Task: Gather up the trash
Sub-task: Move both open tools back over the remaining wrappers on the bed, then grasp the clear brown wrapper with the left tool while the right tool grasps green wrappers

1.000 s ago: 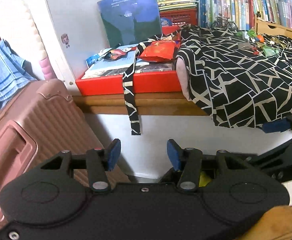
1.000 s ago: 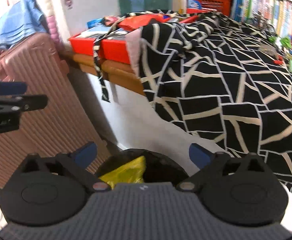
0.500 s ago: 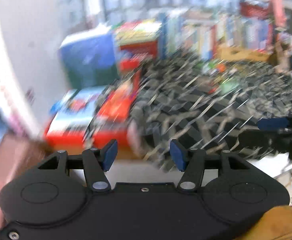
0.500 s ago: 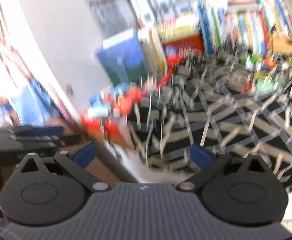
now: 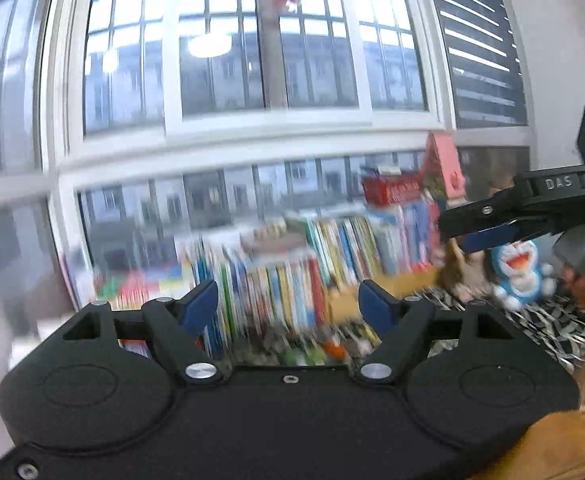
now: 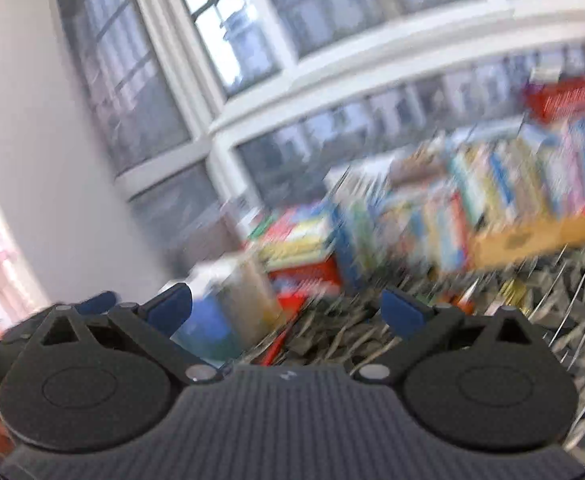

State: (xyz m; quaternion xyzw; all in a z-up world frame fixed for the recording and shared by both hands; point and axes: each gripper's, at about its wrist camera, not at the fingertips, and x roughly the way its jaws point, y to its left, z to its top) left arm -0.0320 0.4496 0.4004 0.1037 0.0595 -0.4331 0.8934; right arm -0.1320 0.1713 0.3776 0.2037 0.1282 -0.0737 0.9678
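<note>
Both views are blurred by motion and point up toward a window. My left gripper (image 5: 288,306) is open with nothing between its blue pads. My right gripper (image 6: 286,312) is open and empty too; it also shows from the side in the left wrist view, right gripper (image 5: 488,232). Small colourful scraps of trash (image 5: 316,350) lie blurred on the black-and-white patterned cloth (image 5: 556,320), low behind the left gripper. The same patterned cloth (image 6: 552,296) fills the lower right of the right wrist view. No bin is in view.
A row of books (image 5: 324,260) stands along the window sill behind the cloth; the books (image 6: 492,188) also show in the right wrist view. A blue cat toy (image 5: 520,268) sits at the right. Large barred windows (image 5: 228,64) fill the top. A white wall (image 6: 32,140) is left.
Both grippers have swung up from the dark bin with yellow trash and the pink suitcase to face the books and window. Both stay open and empty.
</note>
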